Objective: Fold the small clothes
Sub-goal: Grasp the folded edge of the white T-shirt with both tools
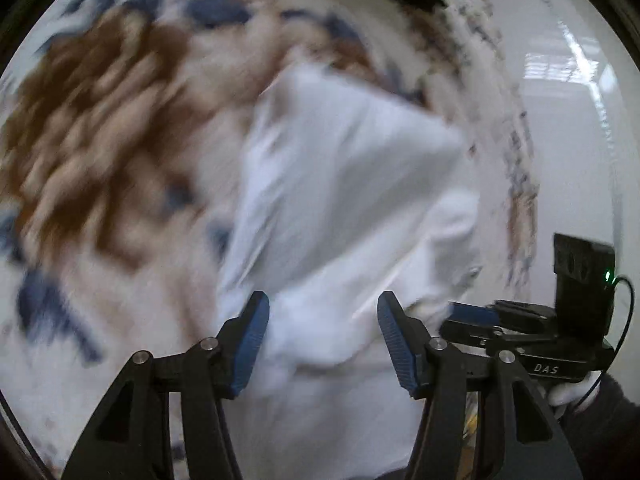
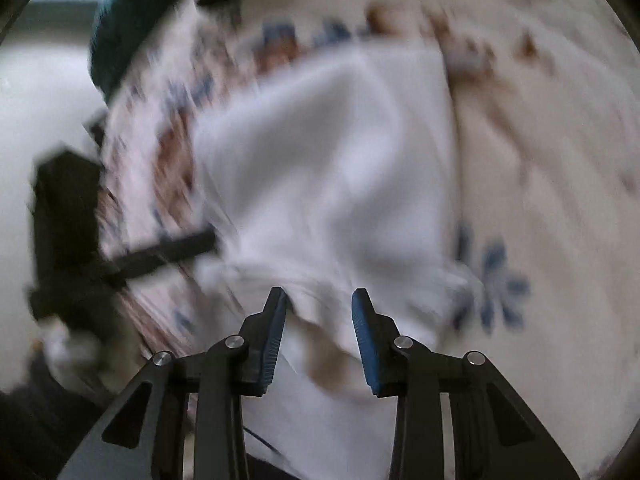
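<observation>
The white garment lies on the patterned cloth, its long axis running near to far. The left gripper is held open over the near edge, and the right gripper likewise open. Both near corners should be pinched evenly, then carried away together.

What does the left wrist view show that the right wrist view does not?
Only the left wrist view shows the right gripper sharply, with its green light and gloved hand. Only the right wrist view shows a dark teal object at the surface's far edge. Both show the white garment on the patterned cloth, between open jaws.
</observation>
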